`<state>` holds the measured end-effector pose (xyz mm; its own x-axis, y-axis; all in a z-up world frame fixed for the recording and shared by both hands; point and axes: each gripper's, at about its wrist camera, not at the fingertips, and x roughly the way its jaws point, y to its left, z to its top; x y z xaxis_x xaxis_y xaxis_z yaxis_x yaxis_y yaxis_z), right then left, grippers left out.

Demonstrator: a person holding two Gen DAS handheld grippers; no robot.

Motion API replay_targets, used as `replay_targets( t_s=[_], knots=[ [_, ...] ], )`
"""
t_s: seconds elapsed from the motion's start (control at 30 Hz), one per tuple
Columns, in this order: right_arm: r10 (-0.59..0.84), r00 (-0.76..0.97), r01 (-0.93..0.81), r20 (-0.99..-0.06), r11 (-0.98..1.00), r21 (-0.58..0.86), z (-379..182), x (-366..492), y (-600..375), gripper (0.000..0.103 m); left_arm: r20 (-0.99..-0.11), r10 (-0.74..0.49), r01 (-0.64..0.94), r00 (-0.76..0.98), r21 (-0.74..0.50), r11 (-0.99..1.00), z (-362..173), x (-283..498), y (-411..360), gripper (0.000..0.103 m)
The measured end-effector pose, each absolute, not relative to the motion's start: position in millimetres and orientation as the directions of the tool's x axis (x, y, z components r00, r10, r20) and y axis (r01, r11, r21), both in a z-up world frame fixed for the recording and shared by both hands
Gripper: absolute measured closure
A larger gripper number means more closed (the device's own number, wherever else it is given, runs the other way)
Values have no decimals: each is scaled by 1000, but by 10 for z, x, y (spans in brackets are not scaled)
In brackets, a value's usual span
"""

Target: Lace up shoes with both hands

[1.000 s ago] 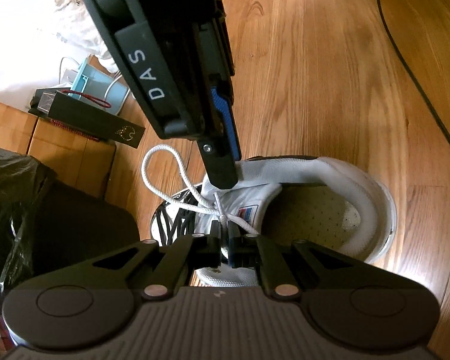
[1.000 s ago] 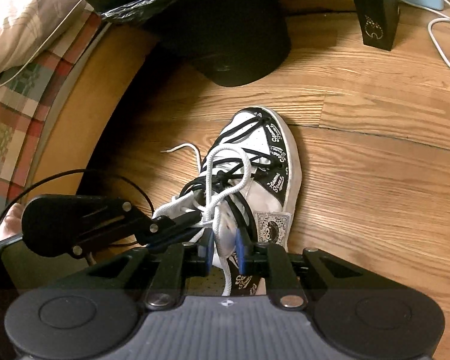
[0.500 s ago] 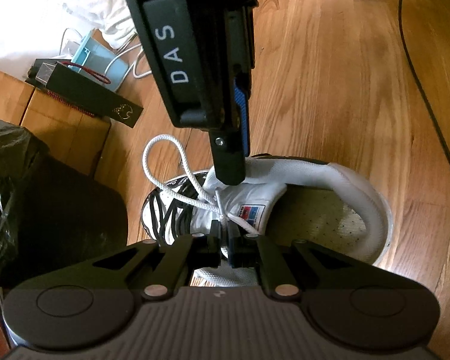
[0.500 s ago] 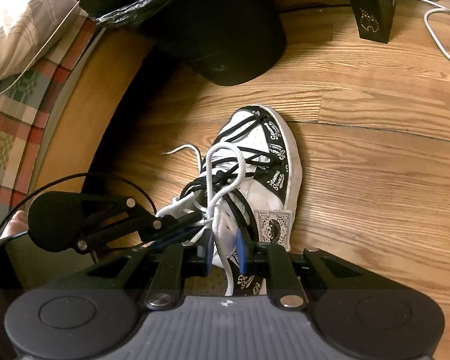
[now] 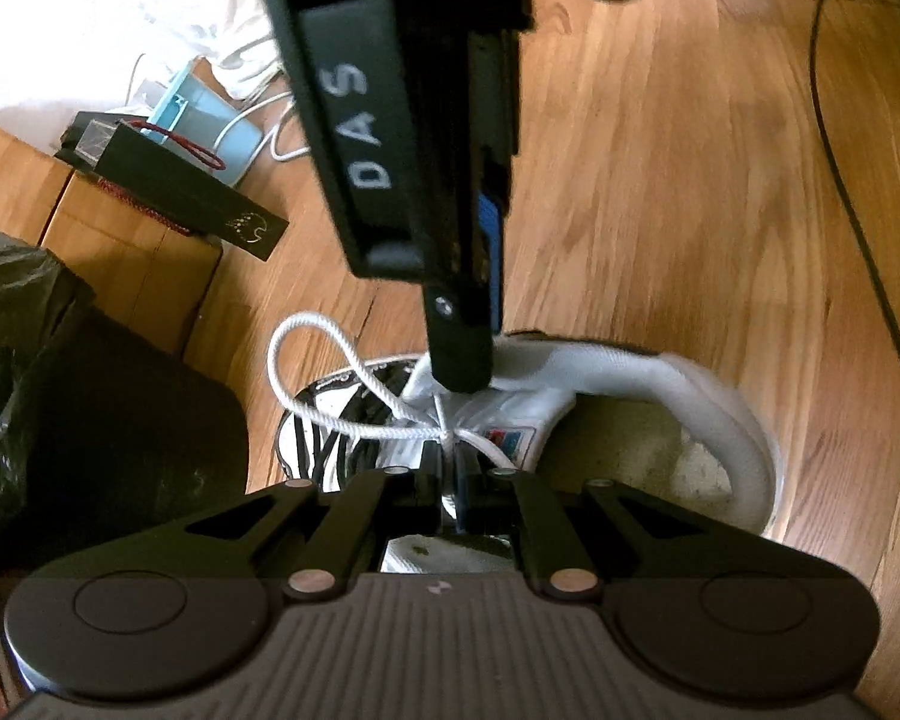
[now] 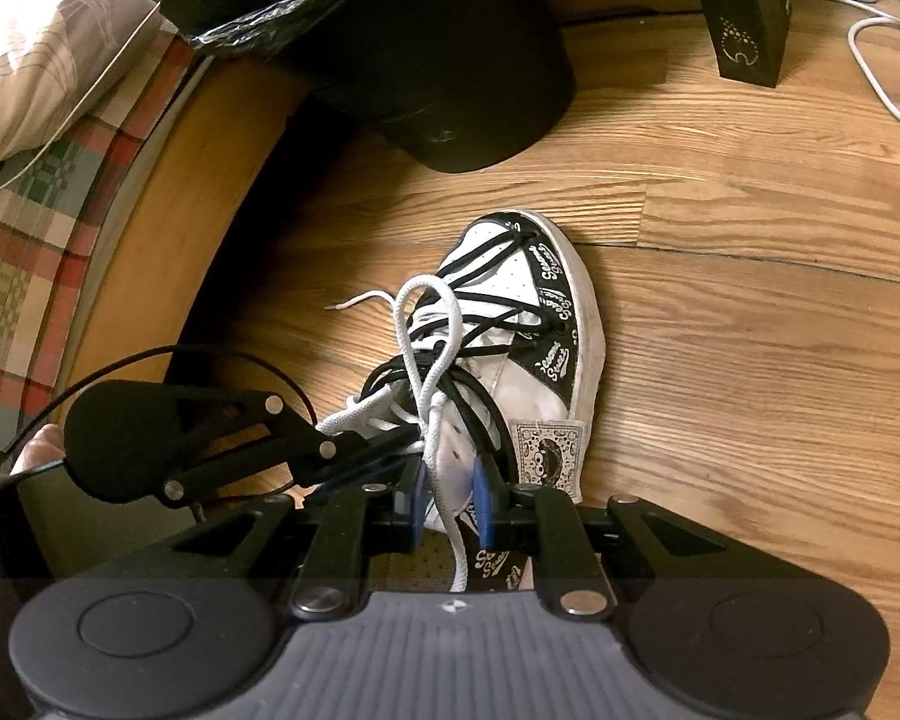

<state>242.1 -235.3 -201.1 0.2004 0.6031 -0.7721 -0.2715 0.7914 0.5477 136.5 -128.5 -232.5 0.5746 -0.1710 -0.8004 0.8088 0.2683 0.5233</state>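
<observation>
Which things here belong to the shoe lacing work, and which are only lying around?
Belonging: shoe, white lace, left gripper, right gripper.

Lying about: black bin, black box, white cable, black cable.

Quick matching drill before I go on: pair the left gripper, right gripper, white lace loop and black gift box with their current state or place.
1. left gripper
2. right gripper
3. white lace loop
4. black gift box

A. lying on a cardboard box
B. jaws apart, lace strand running between them
C. jaws shut on the white lace
D. standing free above the shoe's toe end

Pairs: 1-C, 2-B, 3-D, 4-A
</observation>
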Motion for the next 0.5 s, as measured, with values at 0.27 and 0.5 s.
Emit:
replay_targets(
  t_s=[0.27,0.5],
  knots=[
    [604,196,-267,-773,791,550,-2003,2429,-2342,83,-783,-197,799,590,531,282,-2260,1365,-1303,98],
    [607,191,-256,-772,790,557,-1997,2439,-2350,81,-781,-205,798,590,526,294,-2274,1413,-1342,98]
  ],
)
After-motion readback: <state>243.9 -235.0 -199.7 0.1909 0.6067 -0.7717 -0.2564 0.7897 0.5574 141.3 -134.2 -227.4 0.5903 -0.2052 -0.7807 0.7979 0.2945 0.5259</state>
